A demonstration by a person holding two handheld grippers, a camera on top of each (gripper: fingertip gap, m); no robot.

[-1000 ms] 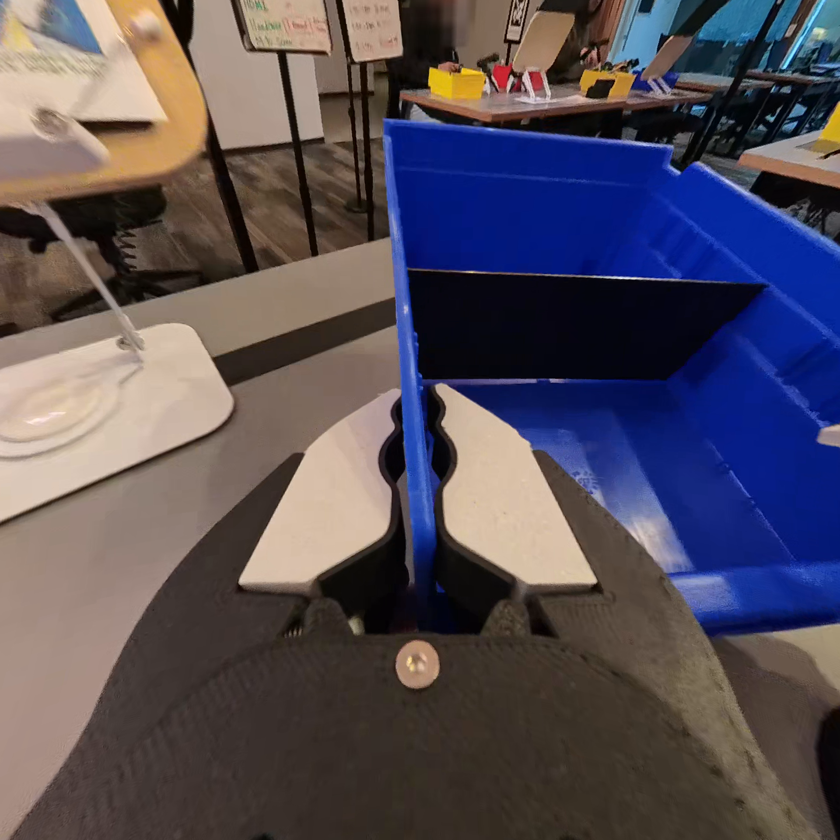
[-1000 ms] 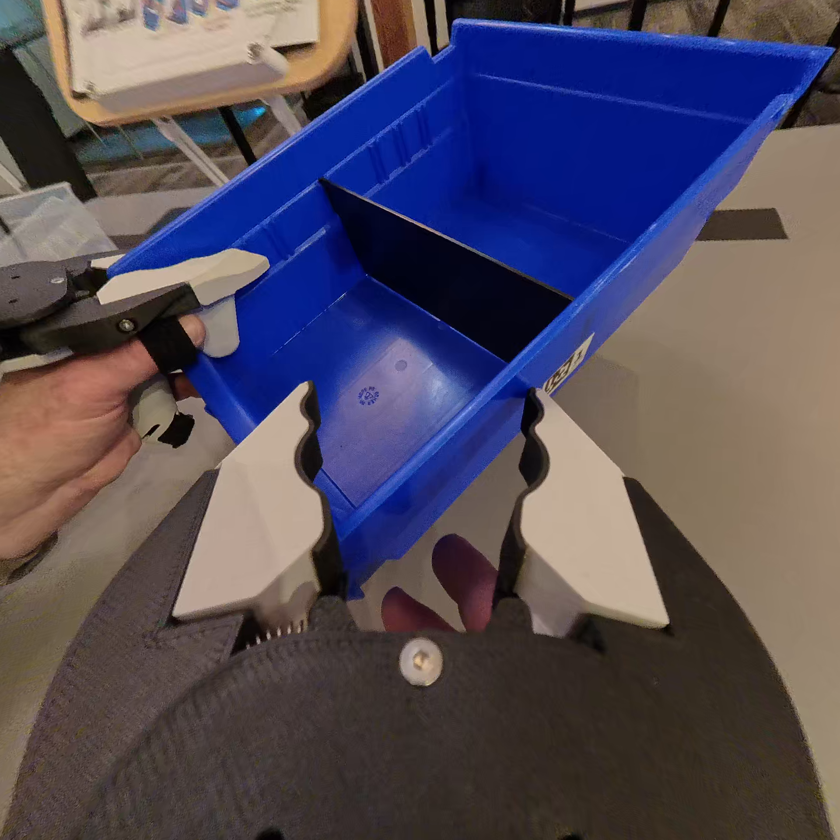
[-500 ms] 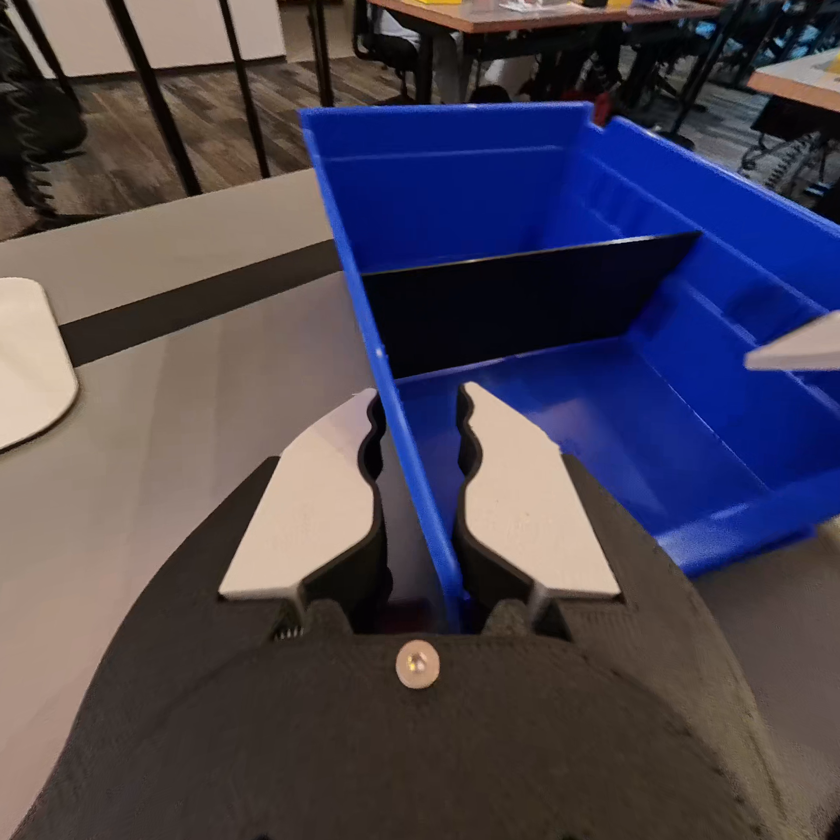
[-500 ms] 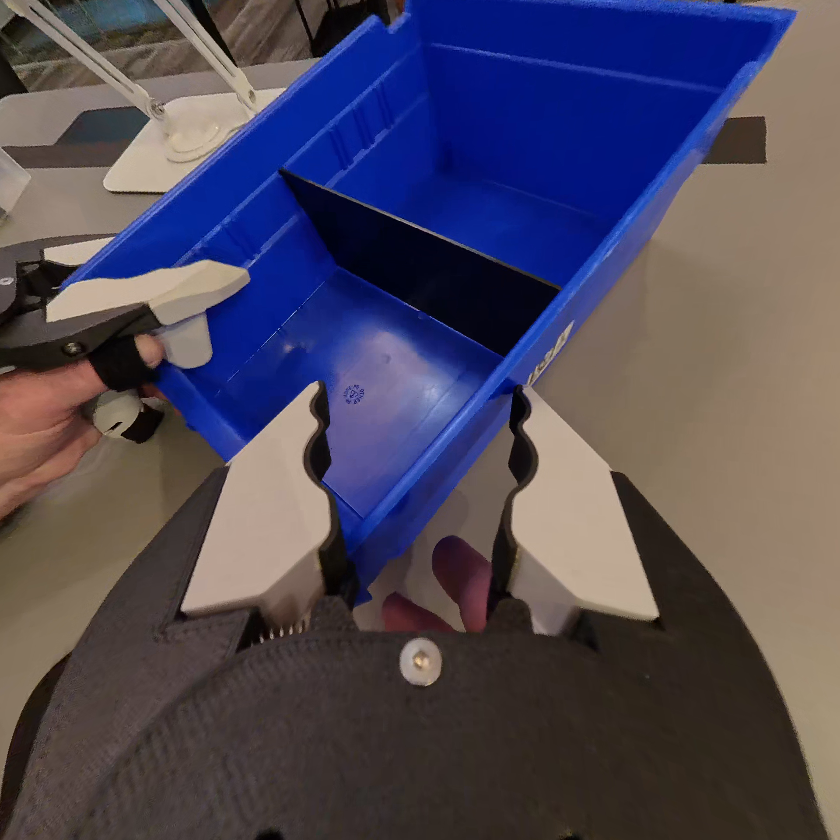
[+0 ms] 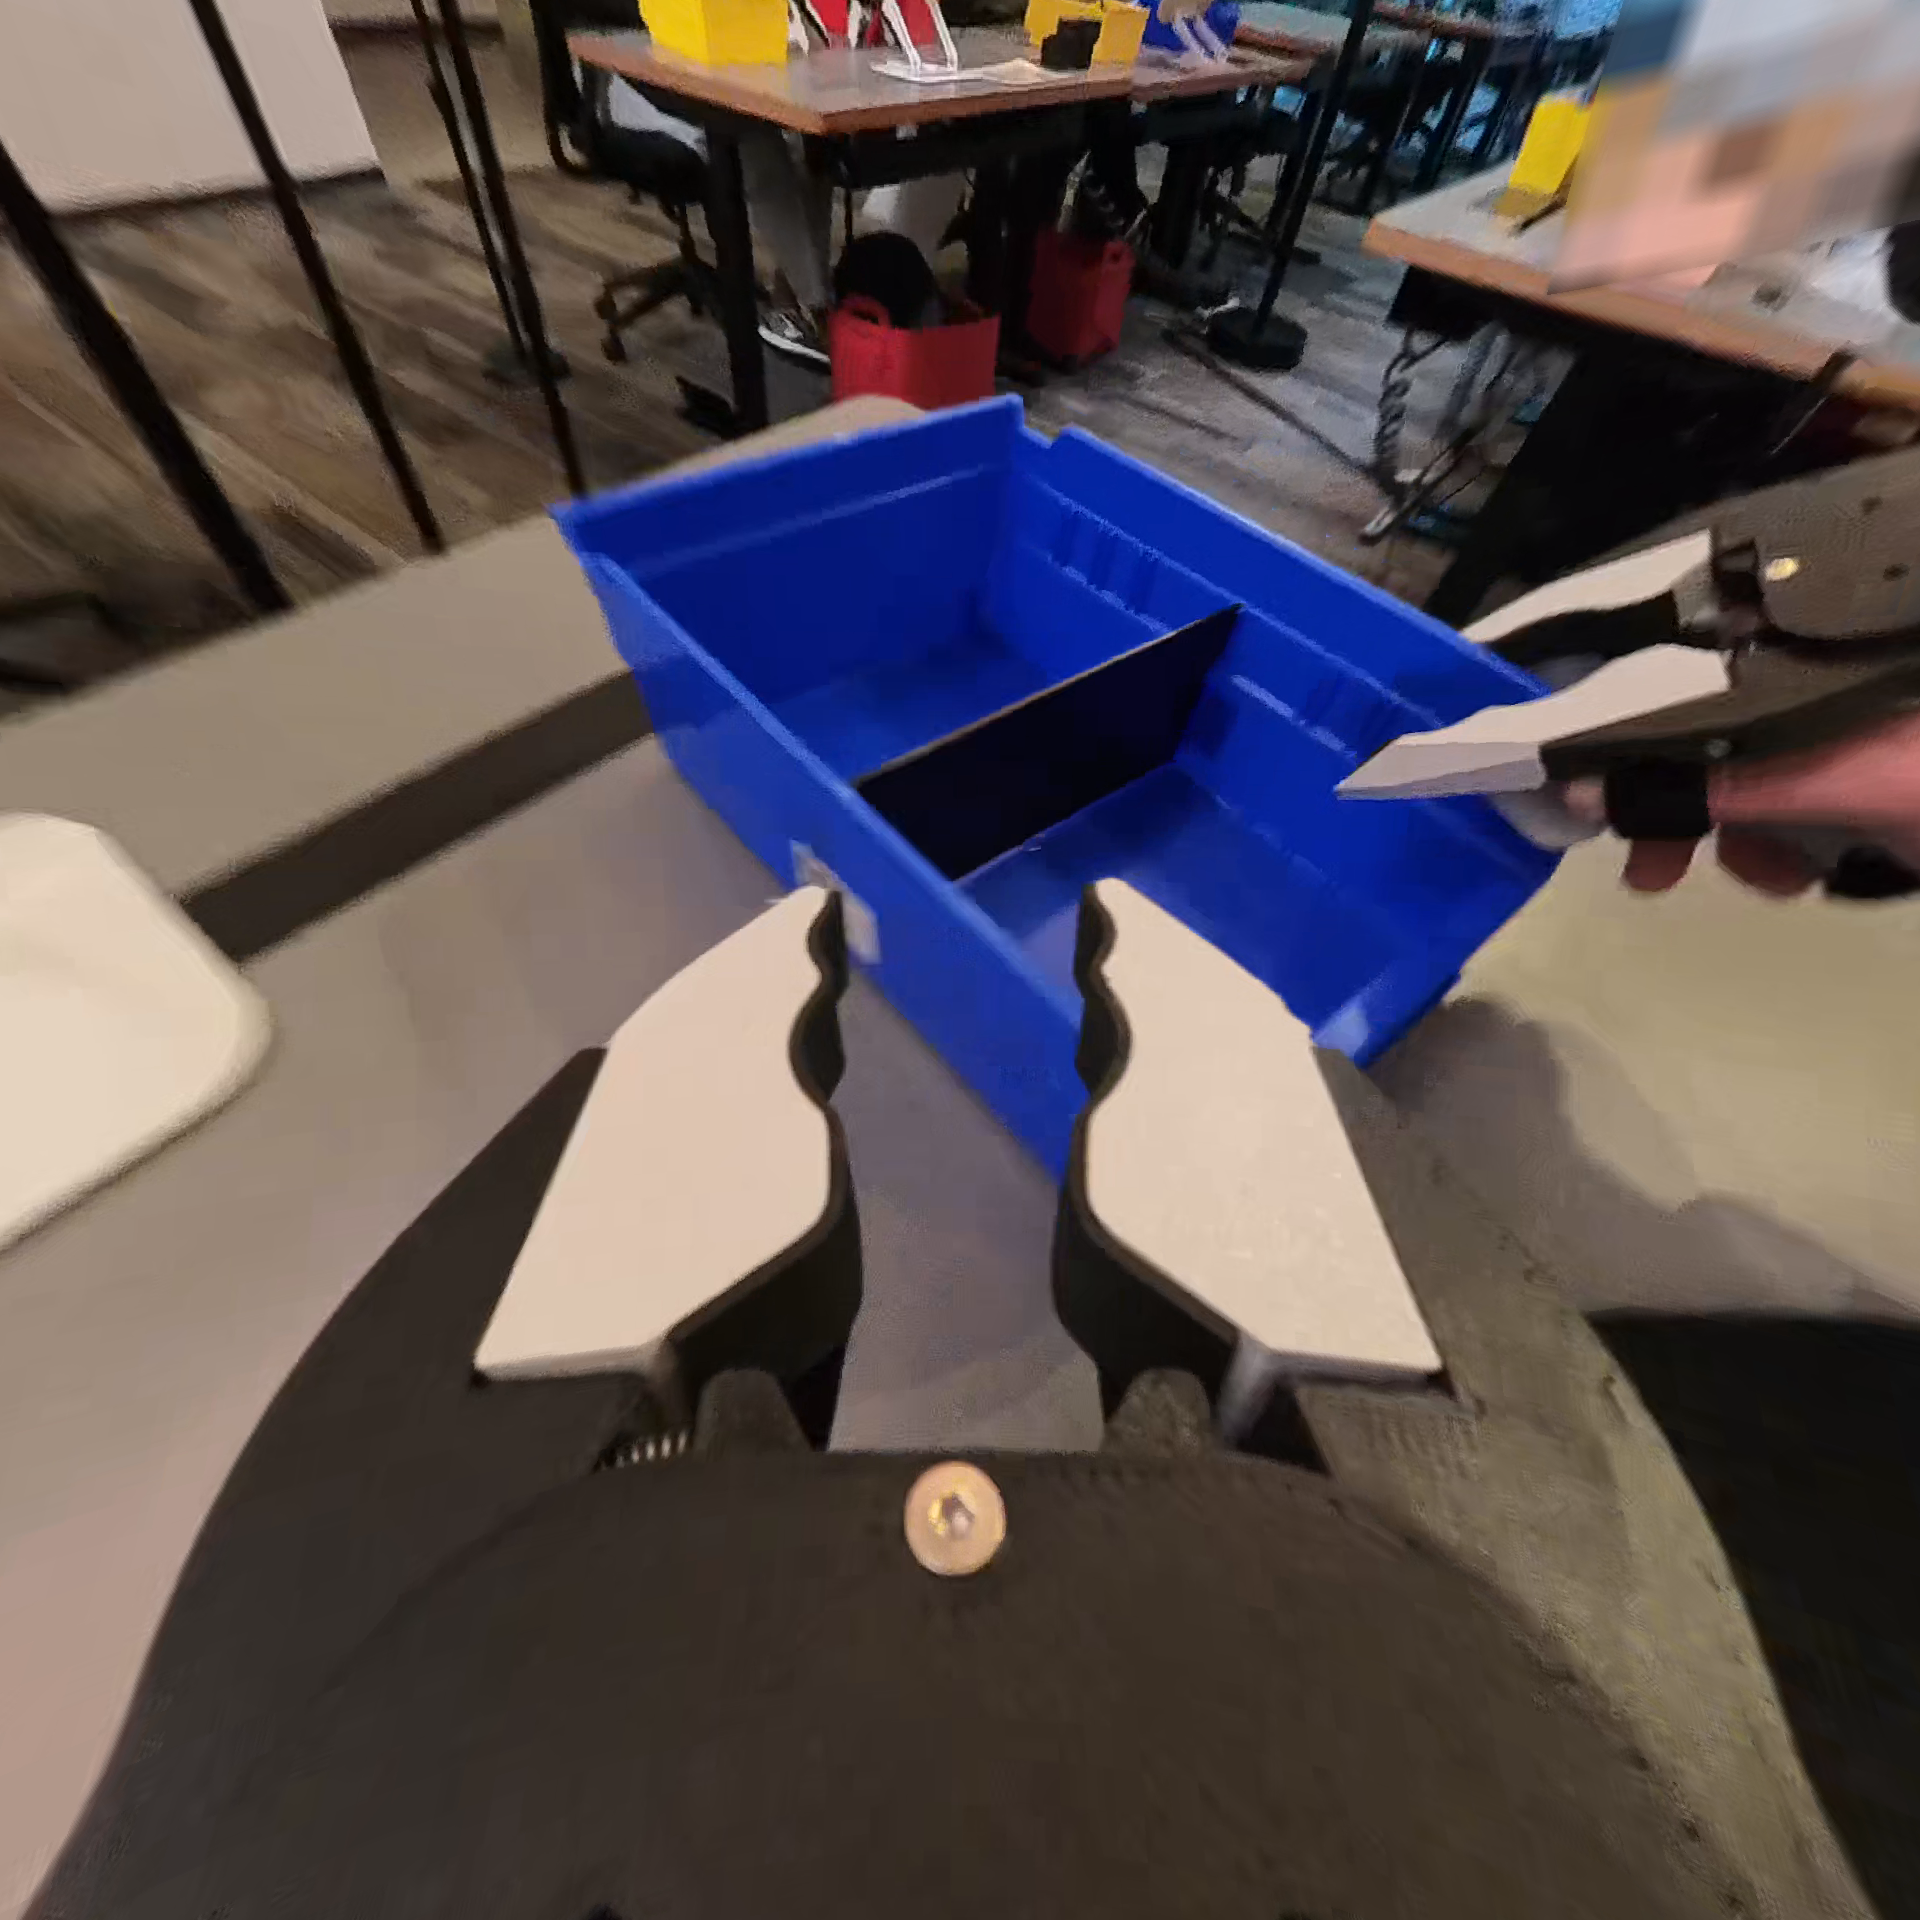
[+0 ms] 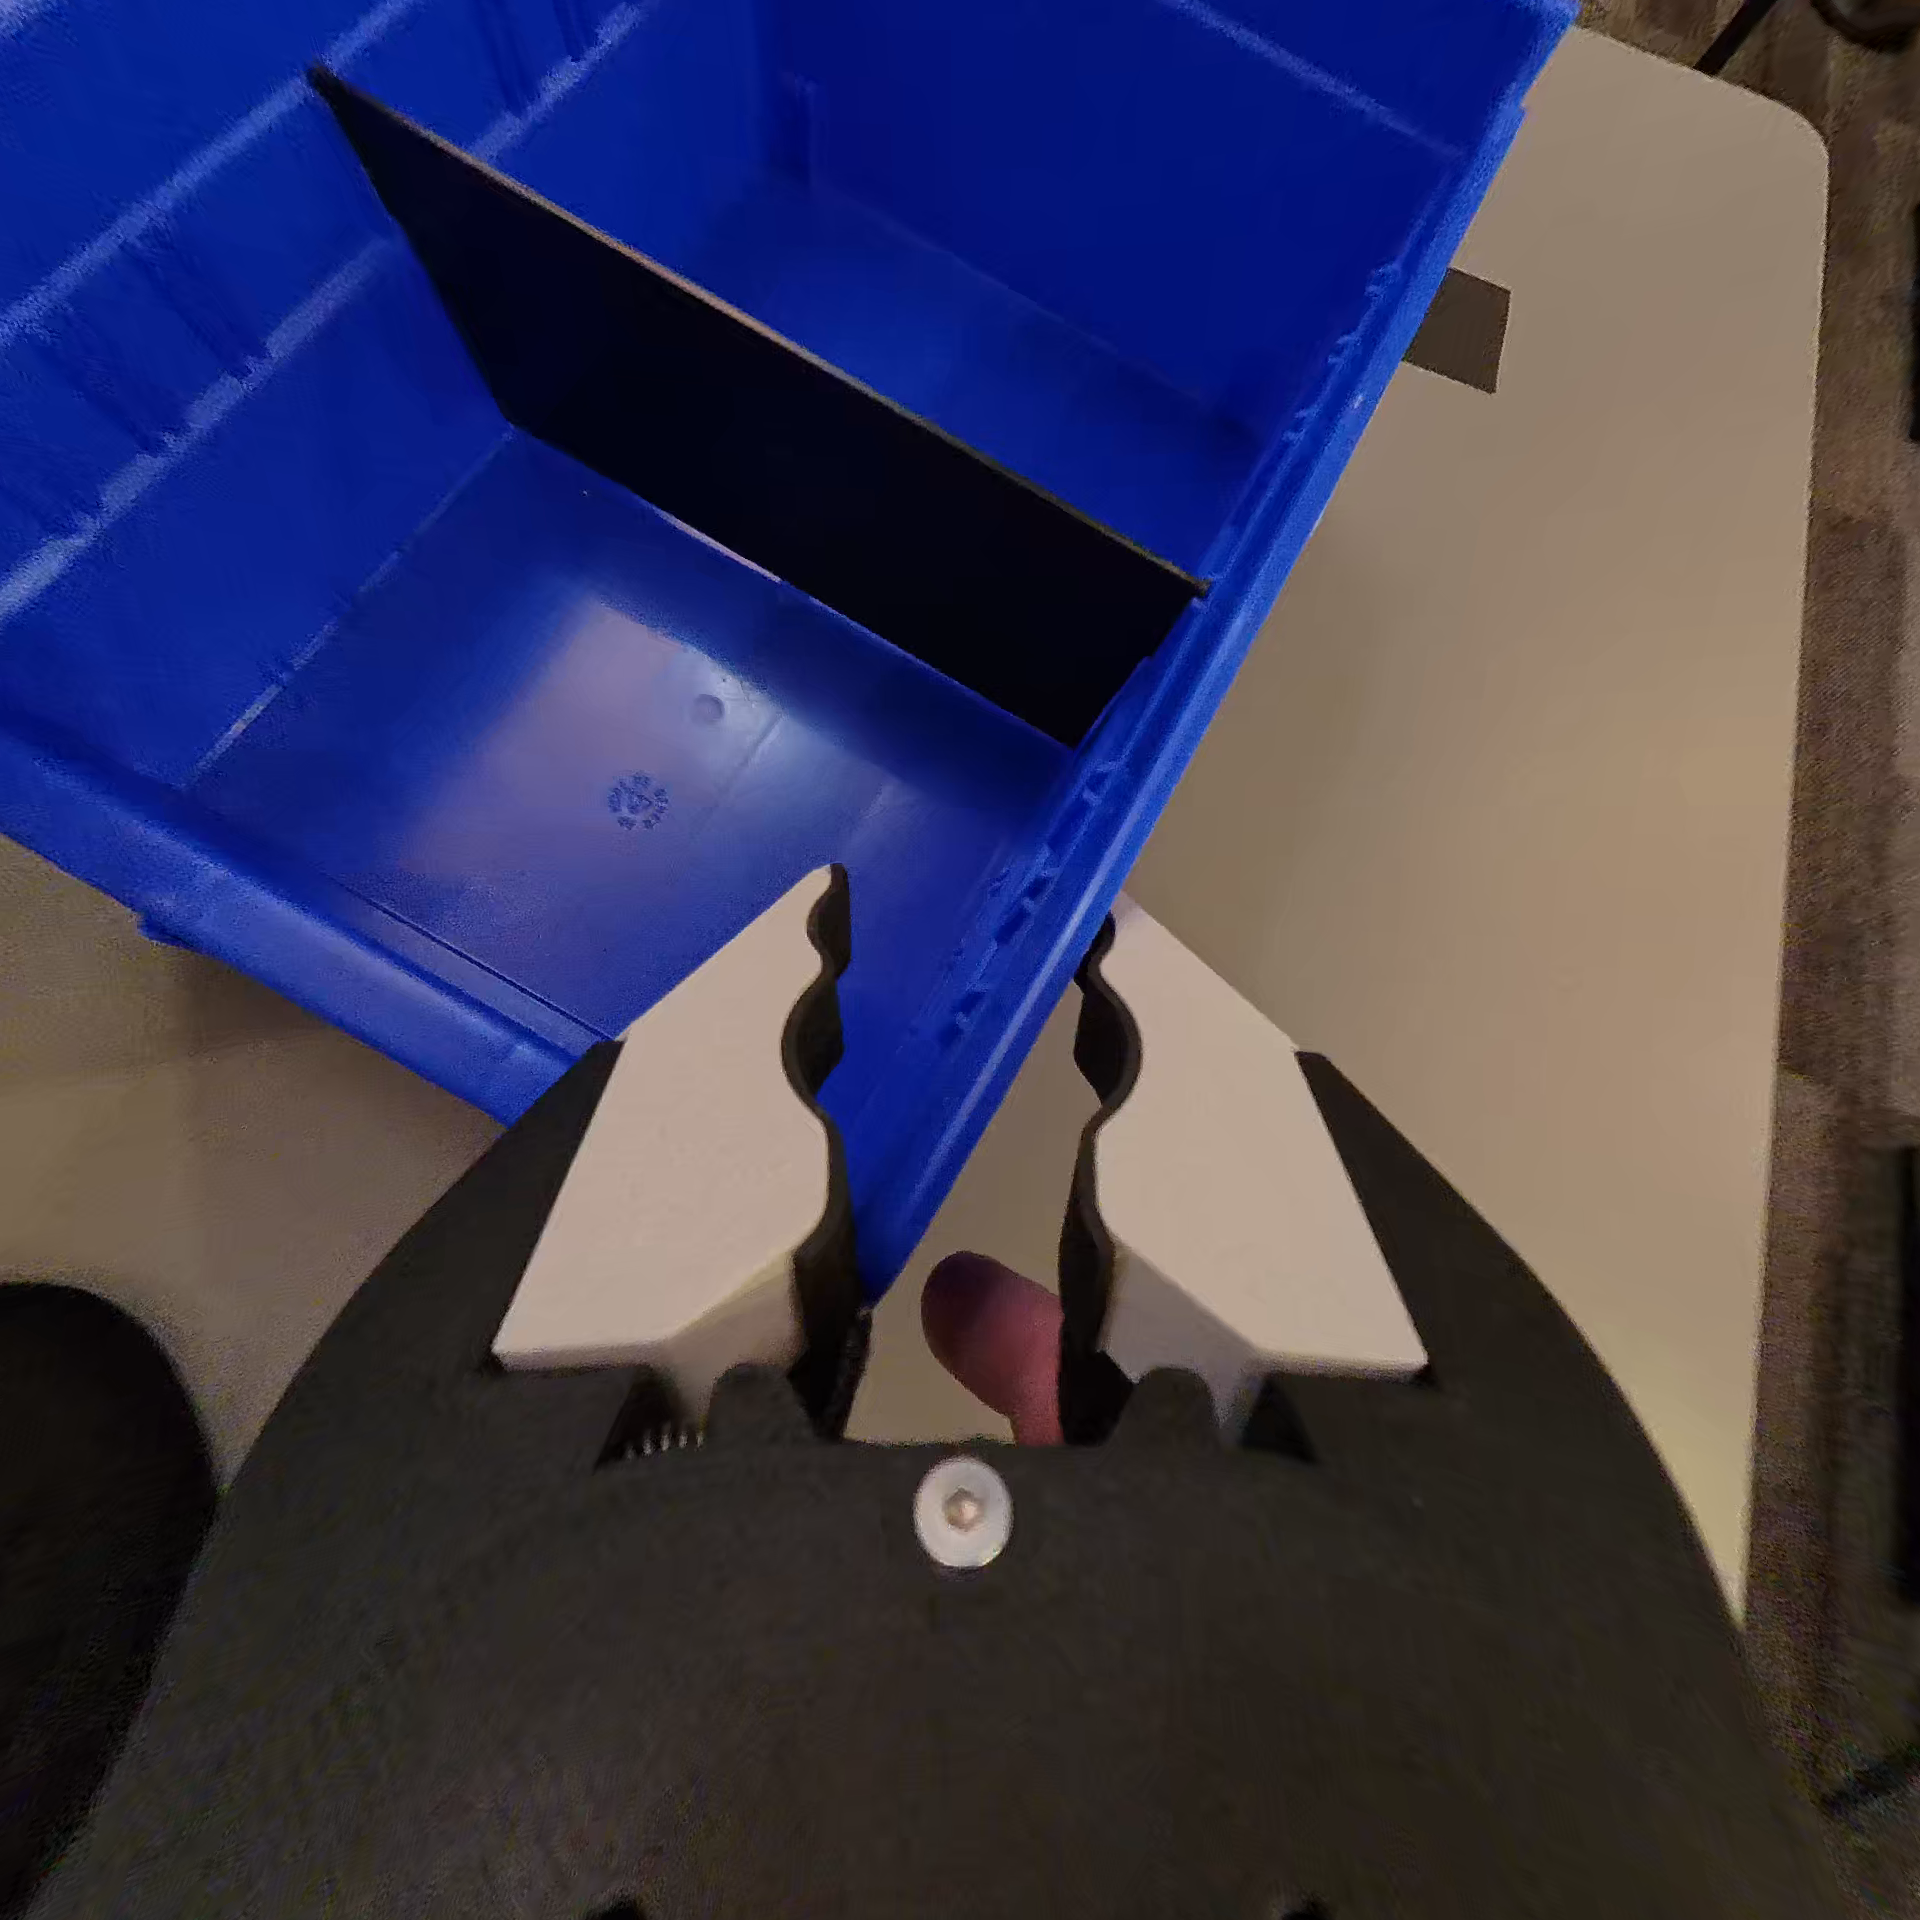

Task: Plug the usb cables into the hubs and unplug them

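No USB cable or hub is in view. An empty blue bin [image 5: 914, 582] with a black divider [image 5: 1039, 748] stands on the grey table. My left gripper [image 5: 956, 914] is open and holds nothing; the bin's near side wall shows between its fingers. My right gripper [image 6: 966, 914] is open and straddles the bin's right wall [image 6: 1340, 395], with the left finger close against it. The divider [image 6: 779, 416] crosses the bin ahead of it. The right gripper [image 5: 1403, 717] also shows in the left wrist view, over the bin's far side.
A white lamp base [image 5: 94, 1018] lies on the table at the left. A black tape strip [image 5: 416, 831] crosses the table behind the bin. The table's right edge [image 6: 1787, 727] is near. Other tables with yellow bins stand far behind.
My left gripper let go of the bin's side wall, opened and drew back. The bin came down flat on the table. My right gripper's fingers narrowed around the right wall.
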